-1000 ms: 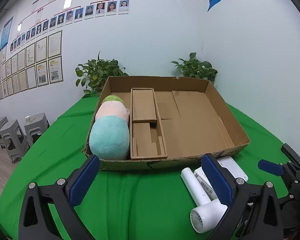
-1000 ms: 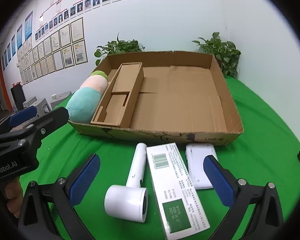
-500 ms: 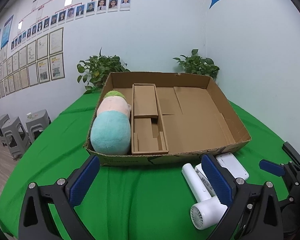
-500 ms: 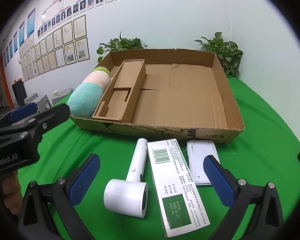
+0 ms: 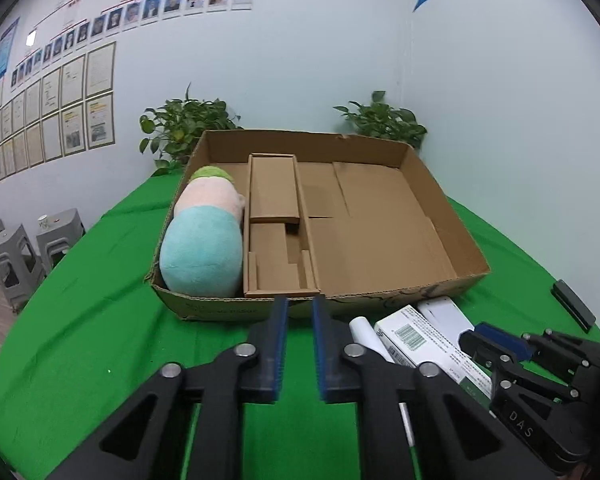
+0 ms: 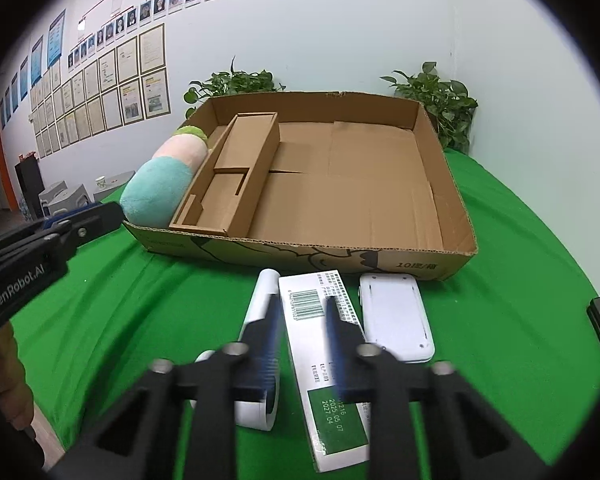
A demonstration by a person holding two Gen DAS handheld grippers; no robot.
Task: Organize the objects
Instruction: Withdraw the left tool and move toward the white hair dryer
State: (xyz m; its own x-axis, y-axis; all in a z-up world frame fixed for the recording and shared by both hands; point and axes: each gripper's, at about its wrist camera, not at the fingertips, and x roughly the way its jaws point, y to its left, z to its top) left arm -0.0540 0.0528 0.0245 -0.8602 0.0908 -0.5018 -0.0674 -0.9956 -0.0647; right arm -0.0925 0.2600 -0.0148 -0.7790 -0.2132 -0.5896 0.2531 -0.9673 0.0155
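A shallow cardboard box lies on the green table. In its left side lies a plush toy beside a cardboard insert. In front of the box lie a white hair dryer, a long white and green carton and a flat white device. My left gripper hovers empty before the box, jaws nearly closed. My right gripper hovers above the carton, jaws narrowed, holding nothing.
Two potted plants stand behind the box against the wall. Grey stools stand off the table to the left. A black object lies at the table's right edge.
Both grippers have closed from wide open to a narrow gap. The right gripper has moved over the carton; its fingers are motion-blurred.
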